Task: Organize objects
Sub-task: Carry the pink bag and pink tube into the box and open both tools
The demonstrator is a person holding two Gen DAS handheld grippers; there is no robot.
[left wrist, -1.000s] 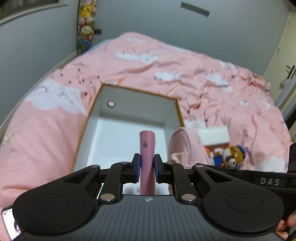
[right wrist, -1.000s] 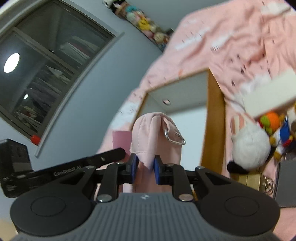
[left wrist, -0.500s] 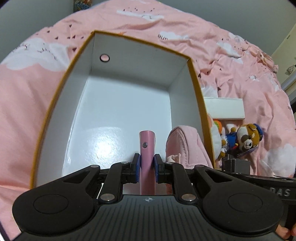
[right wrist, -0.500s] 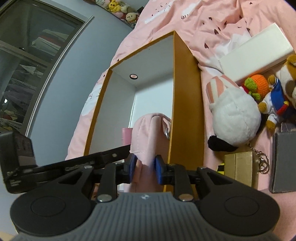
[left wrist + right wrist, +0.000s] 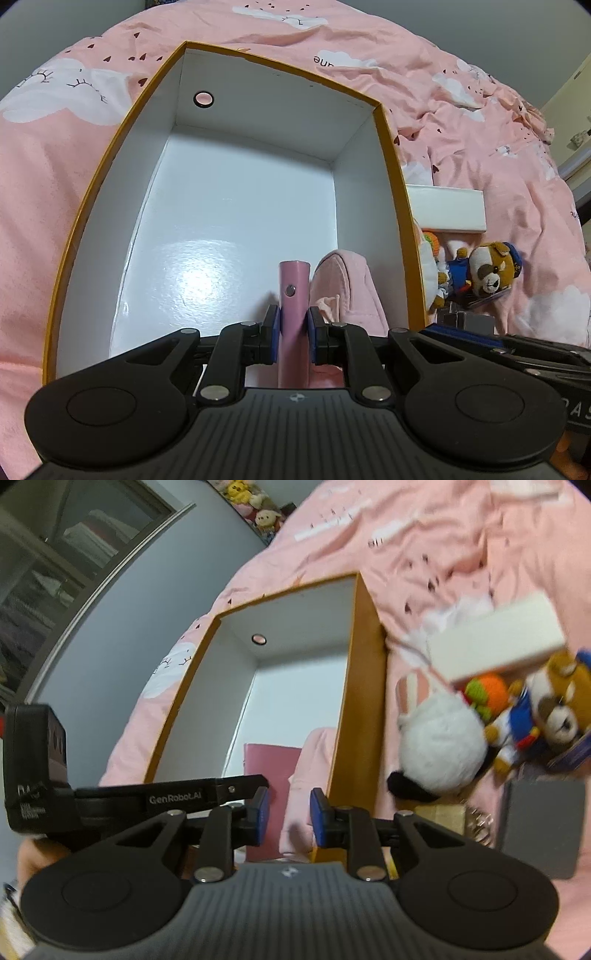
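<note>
An open box with orange rim [image 5: 391, 147] and white inside lies on the pink bed. My left gripper [image 5: 292, 328] is shut on a flat pink wallet [image 5: 293, 291] with a snap stud, held on edge low inside the box near its front. A soft pink pouch [image 5: 347, 280] rests in the box against the right wall. In the right wrist view my right gripper [image 5: 289, 814] stands just above the pouch [image 5: 314, 760]; its pads are apart and do not press the fabric, and the jaws are closing. The wallet [image 5: 271, 764] shows to the left of the pouch.
Right of the box [image 5: 364, 686] lie a white rabbit plush [image 5: 439, 738], an orange knitted toy [image 5: 487, 690], a dog plush [image 5: 554, 709], a long white carton [image 5: 495, 642], a grey box [image 5: 543, 827] and a small tan box [image 5: 439, 816]. A grey wall runs along the left.
My left gripper has sunk into the box with the wallet. My right gripper has let go of the pink pouch, which now rests in the box, and its pads stand apart.
</note>
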